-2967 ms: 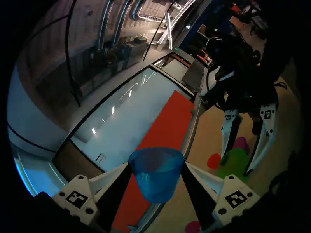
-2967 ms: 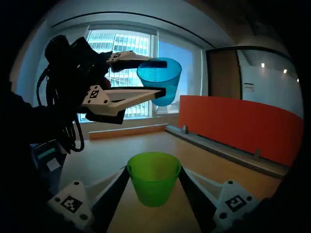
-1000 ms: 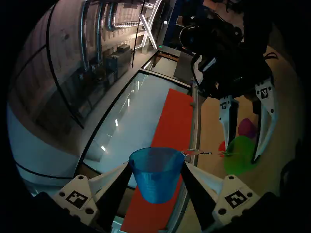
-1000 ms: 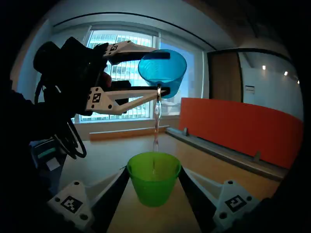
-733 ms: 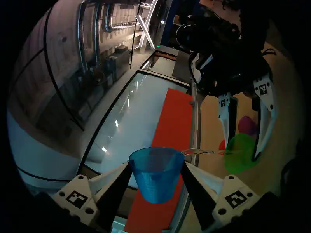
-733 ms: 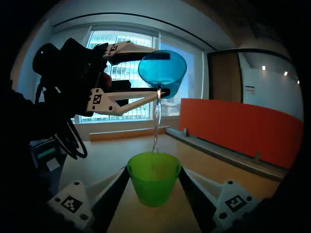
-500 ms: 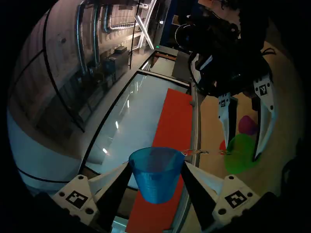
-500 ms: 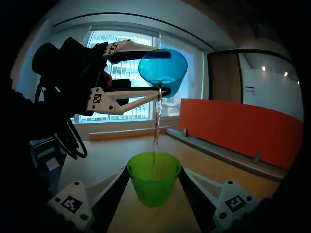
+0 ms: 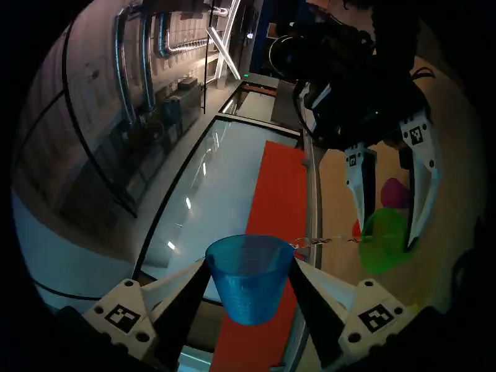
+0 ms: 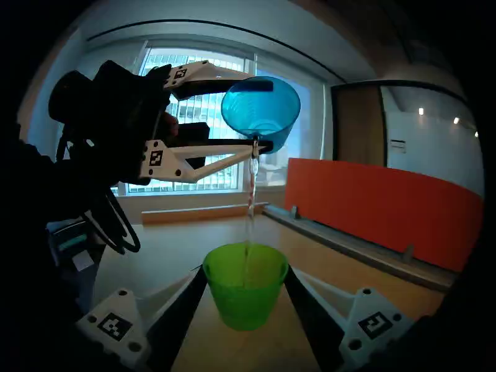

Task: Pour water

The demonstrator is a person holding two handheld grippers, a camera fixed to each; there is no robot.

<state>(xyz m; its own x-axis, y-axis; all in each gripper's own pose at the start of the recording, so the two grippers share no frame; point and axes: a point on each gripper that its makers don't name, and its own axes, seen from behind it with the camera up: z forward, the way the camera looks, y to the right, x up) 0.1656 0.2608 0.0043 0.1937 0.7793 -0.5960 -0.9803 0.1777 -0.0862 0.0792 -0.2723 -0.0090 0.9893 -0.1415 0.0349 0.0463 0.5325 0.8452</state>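
My left gripper [image 9: 248, 282] is shut on a clear blue cup [image 9: 249, 284], tipped far over on its side. In the right gripper view that blue cup [image 10: 260, 113] hangs high above the table between the left gripper's white fingers [image 10: 204, 158]. A thin stream of water [image 10: 250, 198] falls from its lip into a green cup [image 10: 245, 291]. My right gripper [image 10: 245, 297] is shut on the green cup and holds it upright. In the left gripper view the green cup [image 9: 385, 239] sits between the right gripper's fingers [image 9: 359, 186], with the stream [image 9: 322, 239] reaching its rim.
A wooden table [image 10: 186, 248] lies below the cups. An orange partition [image 10: 384, 204] runs along its far right edge, with a glass wall behind. A large window [image 10: 192, 93] is straight ahead. A pink object [image 9: 394, 193] lies on the table beside the green cup.
The blue cup has tipped a little further and water keeps running into the green cup. Three seconds ago the blue cup was less tilted and no water fell.
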